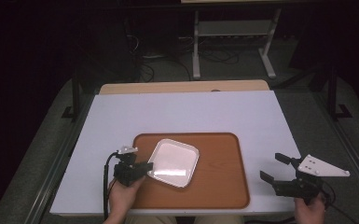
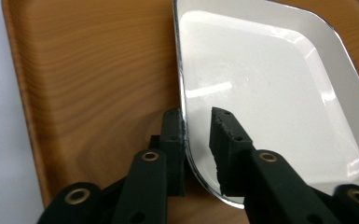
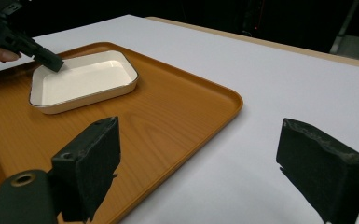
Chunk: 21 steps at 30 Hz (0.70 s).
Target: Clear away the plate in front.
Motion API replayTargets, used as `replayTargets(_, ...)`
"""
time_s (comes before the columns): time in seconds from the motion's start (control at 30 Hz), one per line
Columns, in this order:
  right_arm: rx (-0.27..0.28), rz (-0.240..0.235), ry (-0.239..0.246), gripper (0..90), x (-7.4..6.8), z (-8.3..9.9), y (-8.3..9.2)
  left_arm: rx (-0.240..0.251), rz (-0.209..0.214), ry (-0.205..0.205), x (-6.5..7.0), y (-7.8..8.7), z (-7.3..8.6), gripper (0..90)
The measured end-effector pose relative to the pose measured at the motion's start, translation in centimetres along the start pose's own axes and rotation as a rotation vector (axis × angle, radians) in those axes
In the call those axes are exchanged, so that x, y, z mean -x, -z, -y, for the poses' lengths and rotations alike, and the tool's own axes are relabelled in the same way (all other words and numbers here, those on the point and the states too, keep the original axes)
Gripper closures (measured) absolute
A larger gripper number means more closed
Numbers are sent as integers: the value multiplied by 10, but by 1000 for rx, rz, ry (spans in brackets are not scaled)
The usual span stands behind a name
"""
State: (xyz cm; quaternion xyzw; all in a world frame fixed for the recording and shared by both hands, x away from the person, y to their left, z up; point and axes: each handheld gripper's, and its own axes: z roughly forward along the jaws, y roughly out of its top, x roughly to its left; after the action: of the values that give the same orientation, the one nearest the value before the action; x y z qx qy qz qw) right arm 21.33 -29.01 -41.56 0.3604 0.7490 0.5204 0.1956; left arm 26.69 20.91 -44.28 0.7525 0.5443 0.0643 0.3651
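Note:
A white rectangular dish (image 1: 173,162) with a thin dark rim lies flat on a brown wooden tray (image 1: 224,186) near the table's front. My left gripper (image 1: 144,169) is at the dish's near left corner. In the left gripper view the gripper (image 2: 196,116) straddles the rim of the dish (image 2: 270,93): one jaw touches it from outside over the tray (image 2: 98,70), the other stands inside with a gap, so it is open. My right gripper (image 1: 272,167) hangs wide open and holds nothing, over the white table right of the tray. Its own view (image 3: 198,135) shows the dish (image 3: 84,79), the tray (image 3: 168,112) and the left gripper (image 3: 51,60).
The white tabletop (image 1: 191,112) stretches behind and beside the tray, with a wooden strip (image 1: 182,87) along its far edge. Beyond it are a dark floor, cables and a white metal stand (image 1: 233,37). A black frame post (image 1: 76,88) stands at the table's far left.

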Motion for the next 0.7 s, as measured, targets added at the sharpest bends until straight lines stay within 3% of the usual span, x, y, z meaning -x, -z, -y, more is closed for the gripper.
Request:
replayTargets(0.1,1,1,3,127,0,0,0,3,6,4,2,2,3,691)
replayTargets(0.7,-2,1,3,126,0,0,0,-5,52,-29,18,4,12,660)
